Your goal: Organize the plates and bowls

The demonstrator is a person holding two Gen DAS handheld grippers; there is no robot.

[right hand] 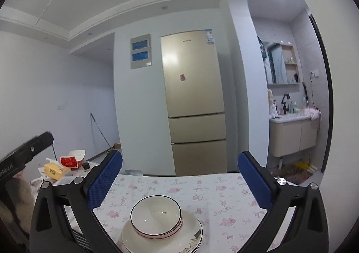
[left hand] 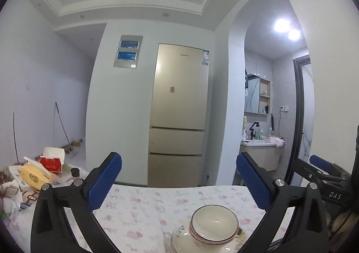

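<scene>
- At the table's far left corner I see clutter: a yellow tissue box (left hand: 33,174), a red-and-white carton (left hand: 52,161) and a small dark jar (left hand: 75,171), all well apart from the dishes.
- My left gripper (left hand: 179,182) has its jaws spread wide, with nothing between the blue pads (left hand: 105,182); it hangs above the flowered tablecloth (left hand: 145,208).
- The stacked bowls (right hand: 156,217) sit on the stacked plates (right hand: 161,239) near the table's near edge, about midway along it; no pad touches them.
- My right gripper (right hand: 180,180) is likewise spread wide and empty, level over the cloth, with the stack low between its fingers (right hand: 254,180).
- Beyond the table's far edge stands a gold fridge (left hand: 179,114), and to the right of it, an arched opening onto a washbasin (right hand: 294,118).
</scene>
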